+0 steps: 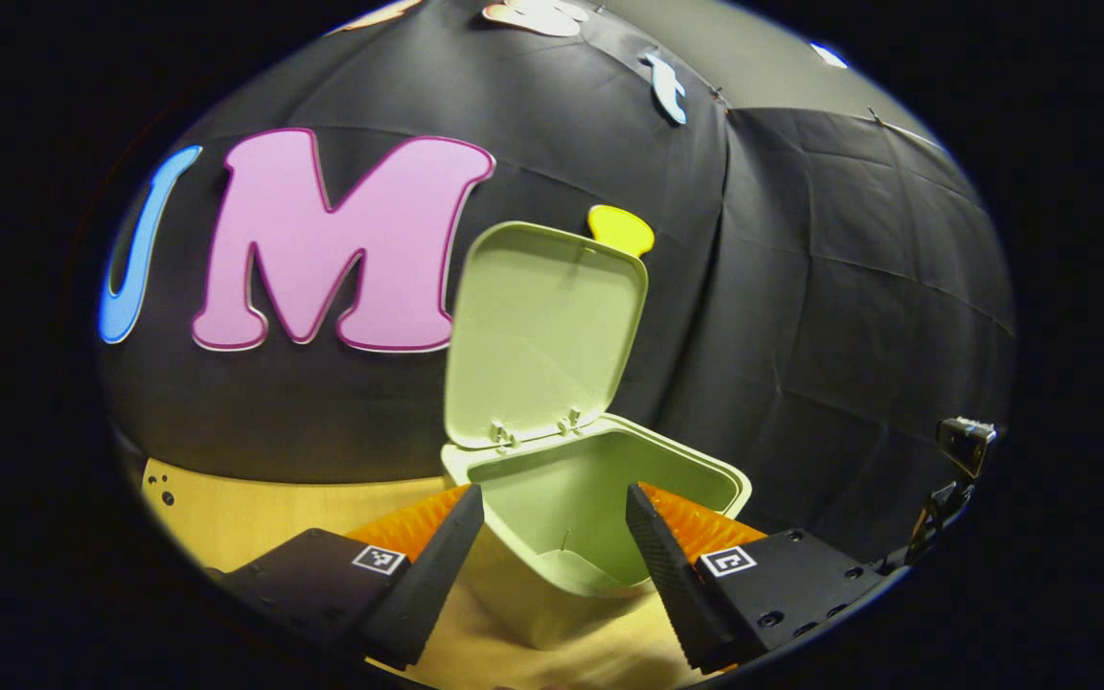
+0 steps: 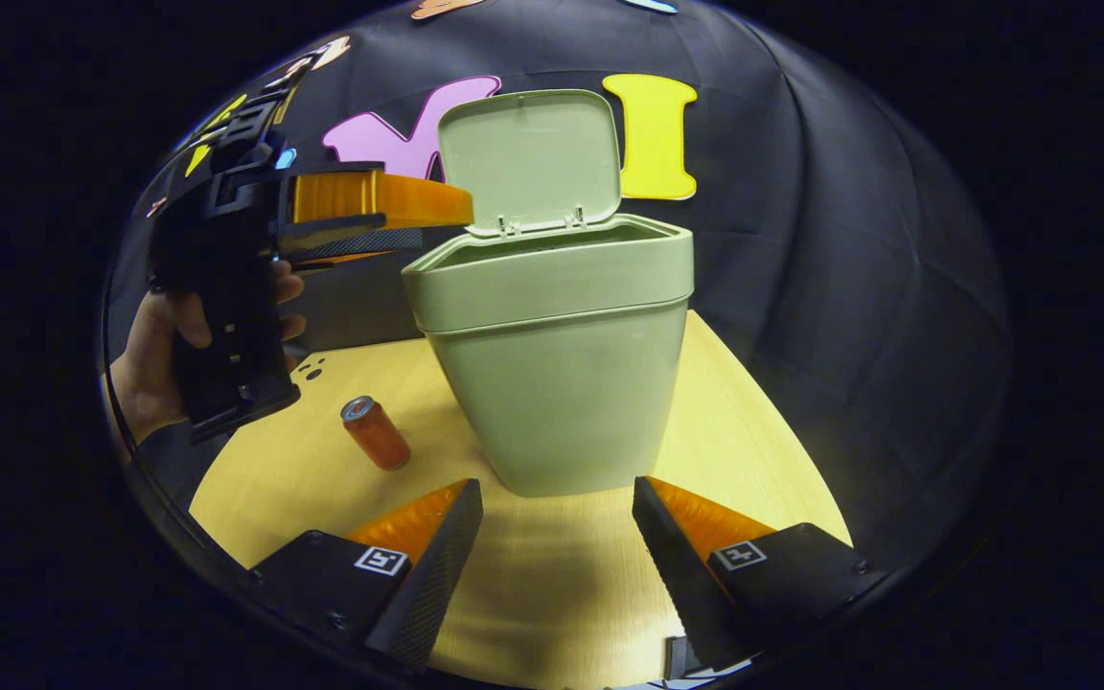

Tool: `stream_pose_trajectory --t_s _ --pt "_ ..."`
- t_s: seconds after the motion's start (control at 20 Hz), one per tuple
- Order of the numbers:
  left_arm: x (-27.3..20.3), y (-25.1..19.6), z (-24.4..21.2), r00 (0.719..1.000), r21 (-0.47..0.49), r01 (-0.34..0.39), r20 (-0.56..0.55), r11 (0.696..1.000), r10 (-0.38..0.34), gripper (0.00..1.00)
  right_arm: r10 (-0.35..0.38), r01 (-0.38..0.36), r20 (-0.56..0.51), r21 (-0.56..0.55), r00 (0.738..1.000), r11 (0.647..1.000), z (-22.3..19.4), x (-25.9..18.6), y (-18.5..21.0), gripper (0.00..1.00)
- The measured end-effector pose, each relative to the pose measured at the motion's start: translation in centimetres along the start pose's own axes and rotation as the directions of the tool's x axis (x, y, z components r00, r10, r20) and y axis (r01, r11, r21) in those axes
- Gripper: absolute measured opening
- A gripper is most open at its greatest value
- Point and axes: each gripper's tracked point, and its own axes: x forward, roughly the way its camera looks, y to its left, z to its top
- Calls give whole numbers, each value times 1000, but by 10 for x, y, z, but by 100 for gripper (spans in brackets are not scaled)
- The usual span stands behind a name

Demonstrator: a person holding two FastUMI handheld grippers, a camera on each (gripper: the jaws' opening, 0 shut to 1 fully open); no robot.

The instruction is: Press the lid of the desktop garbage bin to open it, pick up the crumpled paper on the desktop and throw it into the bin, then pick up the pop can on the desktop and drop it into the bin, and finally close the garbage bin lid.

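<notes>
The pale green bin [image 2: 552,383] stands in the middle of the wooden table [image 2: 763,450] with its lid [image 2: 528,158] swung upright. An orange-red pop can [image 2: 376,433] stands on the table to the left of the bin's base. My left gripper [image 1: 553,494] hangs open over the bin's near rim [image 1: 562,575], nothing between its fingers; the part of the bin's inside that I can see is bare. From the right gripper view the left gripper [image 2: 432,225], held in a hand [image 2: 145,355], sits level with the bin's top edge. My right gripper [image 2: 557,484] is open, low in front of the bin.
Black cloth wall runs close behind the bin and around the right side. A small metal fitting [image 1: 966,441] sticks up at the far right. Bare tabletop lies between the can and my right gripper, and to the right of the bin.
</notes>
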Motion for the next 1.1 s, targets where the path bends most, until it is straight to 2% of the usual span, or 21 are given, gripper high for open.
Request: stream_pose_trajectory --t_s 0.25,0.45,0.7,0.9,1.1 --pt "-51 62 -13 986 -13 -169 5 985 169 96 56 -56 -11 -27 998 998 -2 5 22 99" --pt "-105 111 -40 949 -29 -313 -36 949 312 96 105 -106 -21 -49 994 993 -5 12 45 99" --pt "-183 157 -84 867 -64 -493 -118 868 484 96 188 -191 -48 -88 981 978 -13 29 80 99" --pt "-237 172 -116 805 -108 -588 -175 802 567 96 246 -251 -54 -127 968 960 -20 46 105 99" --pt "-286 185 -139 737 -109 -671 -211 734 642 96 312 -317 -54 -157 948 935 -27 69 137 99"
